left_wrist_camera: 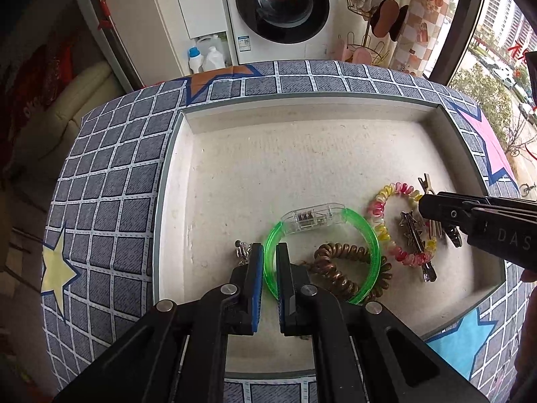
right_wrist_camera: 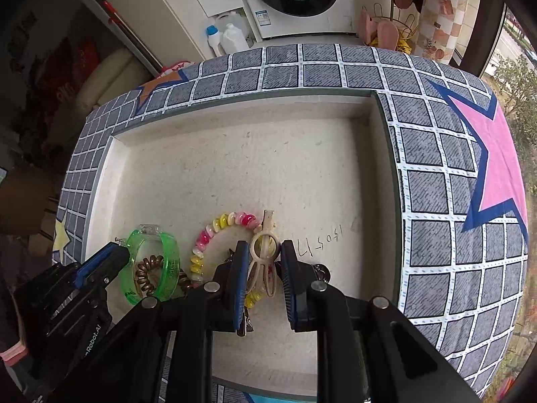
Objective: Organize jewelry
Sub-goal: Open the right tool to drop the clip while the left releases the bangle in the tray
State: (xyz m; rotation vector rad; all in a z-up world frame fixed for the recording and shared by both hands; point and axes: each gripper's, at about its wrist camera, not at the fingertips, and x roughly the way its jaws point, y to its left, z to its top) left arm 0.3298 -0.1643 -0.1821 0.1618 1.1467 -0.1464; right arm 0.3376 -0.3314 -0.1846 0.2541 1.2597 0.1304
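**Both grippers set over the pile, nothing lifted yet**

The jewelry lay bunched at the near end of a shallow white tray (left_wrist_camera: 235, 168), which sat on a checked cloth with stars (left_wrist_camera: 110, 174). The rest of the tray floor was bare.

The left gripper (left_wrist_camera: 270, 265) stood with its jaws a little apart, one on each side of the rim of the green bangle (left_wrist_camera: 365, 235). The gap looked wider than the band, so the jaws seemed to straddle it and had not clamped; whether a pad touched it could not be told. A brown coil tie (left_wrist_camera: 339, 268) lay inside the bangle and partly under it, and a small silver clasp (left_wrist_camera: 242, 252) lay just beside the left finger.

The right gripper (right_wrist_camera: 260, 268) was parted around a cream hair clip (right_wrist_camera: 263, 252), with clear space on either side of it. The clip rested over the pink and yellow coil tie (right_wrist_camera: 214, 231).

The step in hand appeared to be the grasp itself, one piece per gripper. Next, each pair of jaws would need to close squarely. The bangle should come up slowly, since the brown tie might ride along. The clip would need care too, because it overlapped the coloured tie and could drag it.
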